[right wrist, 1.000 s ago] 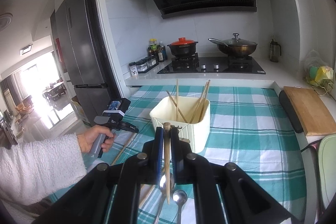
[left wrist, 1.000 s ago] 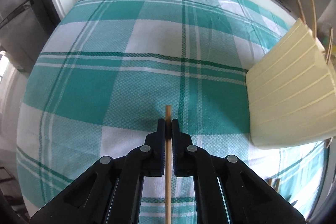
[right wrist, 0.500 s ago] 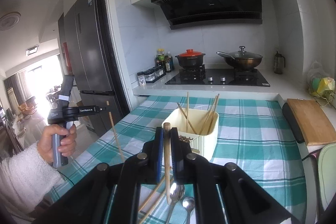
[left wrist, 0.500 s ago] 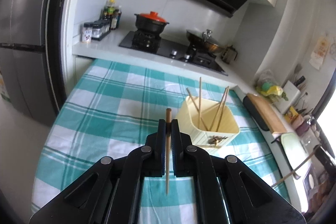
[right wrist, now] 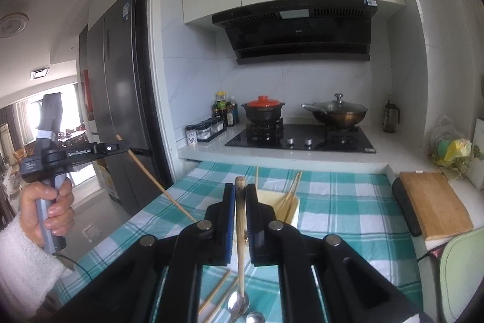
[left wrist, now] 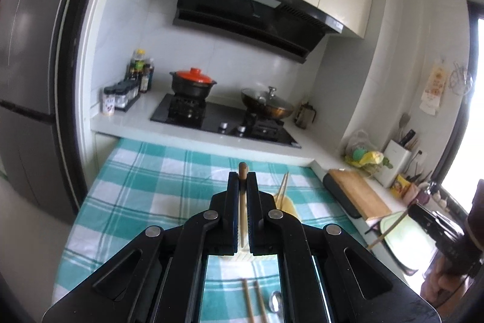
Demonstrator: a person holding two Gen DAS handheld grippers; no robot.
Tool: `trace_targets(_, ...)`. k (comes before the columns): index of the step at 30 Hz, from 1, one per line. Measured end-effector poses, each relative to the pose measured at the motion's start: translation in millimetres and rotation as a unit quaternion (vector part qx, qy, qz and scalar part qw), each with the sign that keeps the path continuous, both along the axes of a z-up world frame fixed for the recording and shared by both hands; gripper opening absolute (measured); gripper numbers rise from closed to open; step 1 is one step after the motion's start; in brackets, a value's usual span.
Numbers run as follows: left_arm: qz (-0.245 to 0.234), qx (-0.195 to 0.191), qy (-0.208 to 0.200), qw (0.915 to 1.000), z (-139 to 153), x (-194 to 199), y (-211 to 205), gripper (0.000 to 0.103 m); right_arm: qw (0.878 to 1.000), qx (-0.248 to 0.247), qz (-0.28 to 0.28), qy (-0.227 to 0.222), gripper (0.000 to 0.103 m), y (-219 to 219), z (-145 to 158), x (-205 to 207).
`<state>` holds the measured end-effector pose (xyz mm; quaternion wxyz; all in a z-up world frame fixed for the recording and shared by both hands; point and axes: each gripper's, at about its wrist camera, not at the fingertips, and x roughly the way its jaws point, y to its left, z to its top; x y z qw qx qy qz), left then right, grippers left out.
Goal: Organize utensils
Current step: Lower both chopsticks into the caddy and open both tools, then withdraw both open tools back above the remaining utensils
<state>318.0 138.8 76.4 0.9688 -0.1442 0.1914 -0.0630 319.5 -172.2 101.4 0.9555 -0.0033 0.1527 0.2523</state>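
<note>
Red-lidded pot point(left wrist: 192, 82) beside wok point(left wrist: 267, 104)

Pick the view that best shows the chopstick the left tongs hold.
Right wrist view: the chopstick shows side-on, nearly full length, slanting down from the left tongs. Left wrist view shows it end-on, foreshortened and half hidden between the shut tongs.

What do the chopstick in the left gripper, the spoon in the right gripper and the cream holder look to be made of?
Chopstick: apparently bamboo or wood, a matt, pale tan, thin, straight stick.
Spoon: brown handle that looks wooden, with a shiny bowl below, probably polished steel.
Holder: likely plastic, smooth, cream and opaque; ceramic cannot be ruled out.
</note>
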Motion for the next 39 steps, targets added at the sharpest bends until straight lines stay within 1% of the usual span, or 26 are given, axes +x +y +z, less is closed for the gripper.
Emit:
trace_targets(3, -0.002, 0.006, -0.017, 0.9998, 19.0, 18.1, -12.3, 0.002, 0.999, 0.010, -0.017, -0.032, 0.007, 4.5, 21.1, 27.7)
trace_targets(5, 0.000, 0.023, -0.023, 0.9995, 24.9, 34.5, -23.0, 0.002, 0.998, 0.020, -0.026, -0.050, 0.007, 9.0, 30.4, 48.5)
trace_targets(7, 0.006, 0.053, -0.016, 0.9985, 24.0, 55.4, -36.0, 0.002, 0.998, 0.024, -0.029, -0.049, 0.007, 16.0, 32.5, 74.0)
trace_targets(8, 0.002, 0.062, -0.004, 0.9981, 20.4, 67.0, -41.7, 0.002, 0.999, 0.021, -0.031, -0.039, 0.007, 20.2, 30.3, 87.5)
trace_targets(11, -0.014, 0.070, 0.053, 0.9961, 2.4, 109.0, -51.7, 0.002, 0.999, 0.000, -0.032, 0.000, 0.007, 35.2, 13.9, 130.1)
trace_targets(14, -0.023, 0.084, 0.106, 0.9906, -22.2, 147.5, -61.7, 0.002, 0.998, -0.040, -0.027, 0.040, 0.007, 52.1, -12.7, 167.7)
trace_targets(17, -0.036, 0.086, 0.161, 0.9825, -49.8, 180.2, -69.9, 0.002, 0.991, -0.054, -0.012, 0.119, 0.007, 61.4, -43.6, 204.5)
trace_targets(19, -0.044, 0.082, 0.197, 0.9759, -68.2, 199.0, -73.4, 0.003, 0.982, -0.062, 0.001, 0.180, 0.007, 68.2, -65.0, 227.8)
trace_targets(20, -0.048, 0.080, 0.213, 0.9726, -76.3, 206.5, -75.3, 0.003, 0.977, -0.065, 0.004, 0.204, 0.007, 70.3, -75.0, 236.5)
trace_targets(22, -0.043, 0.068, 0.239, 0.9676, -90.9, 218.8, -75.1, 0.010, 0.970, -0.064, 0.004, 0.234, 0.009, 71.5, -91.7, 248.1)
trace_targets(23, -0.041, 0.057, 0.246, 0.9667, -96.0, 220.5, -73.1, 0.026, 0.969, -0.058, 0.003, 0.240, 0.009, 70.7, -96.9, 250.3)
trace_targets(24, -0.037, 0.043, 0.246, 0.9676, -99.1, 219.1, -69.4, 0.047, 0.969, -0.047, 0.004, 0.241, 0.010, 68.5, -101.6, 247.4)
trace_targets(25, -0.030, 0.034, 0.241, 0.9696, -100.6, 214.6, -67.1, 0.054, 0.971, -0.032, 0.008, 0.239, 0.013, 64.5, -102.4, 243.5)
trace_targets(26, -0.024, 0.030, 0.235, 0.9711, -101.5, 209.3, -64.4, 0.061, 0.972, -0.018, 0.008, 0.234, 0.025, 59.1, -102.3, 237.4)
trace_targets(27, -0.023, 0.030, 0.232, 0.9721, -102.1, 203.5, -62.4, 0.062, 0.973, -0.008, 0.003, 0.229, 0.032, 54.0, -103.0, 230.7)
trace_targets(28, -0.024, 0.032, 0.229, 0.9725, -102.9, 195.0, -59.4, 0.062, 0.976, -0.002, -0.001, 0.220, 0.042, 48.1, -101.3, 220.7)
trace_targets(29, -0.025, 0.035, 0.230, 0.9724, -103.7, 188.5, -56.1, 0.063, 0.977, -0.001, 0.000, 0.214, 0.042, 44.9, -101.3, 213.4)
trace_targets(31, -0.028, 0.046, 0.230, 0.9718, -106.1, 163.5, -48.4, 0.068, 0.979, -0.007, 0.005, 0.204, 0.042, 36.4, -101.0, 194.0)
trace_targets(33, -0.030, 0.068, 0.231, 0.9701, -110.7, 133.1, -42.0, 0.076, 0.981, -0.033, 0.004, 0.193, 0.042, 28.0, -102.5, 167.6)
trace_targets(34, -0.032, 0.081, 0.230, 0.9694, -113.8, 115.7, -40.2, 0.077, 0.981, -0.049, 0.007, 0.189, 0.042, 23.9, -105.1, 150.2)
trace_targets(36, -0.037, 0.112, 0.231, 0.9657, -123.0, 76.2, -39.3, 0.079, 0.981, -0.082, 0.012, 0.176, 0.047, 16.8, -113.1, 111.0)
trace_targets(37, -0.042, 0.124, 0.232, 0.9640, -127.7, 56.7, -40.4, 0.080, 0.980, -0.096, 0.014, 0.173, 0.047, 13.5, -119.4, 89.3)
trace_targets(39, -0.051, 0.144, 0.234, 0.9601, -137.4, 20.4, -45.4, 0.082, 0.979, -0.112, 0.014, 0.171, 0.047, 6.9, -134.3, 46.7)
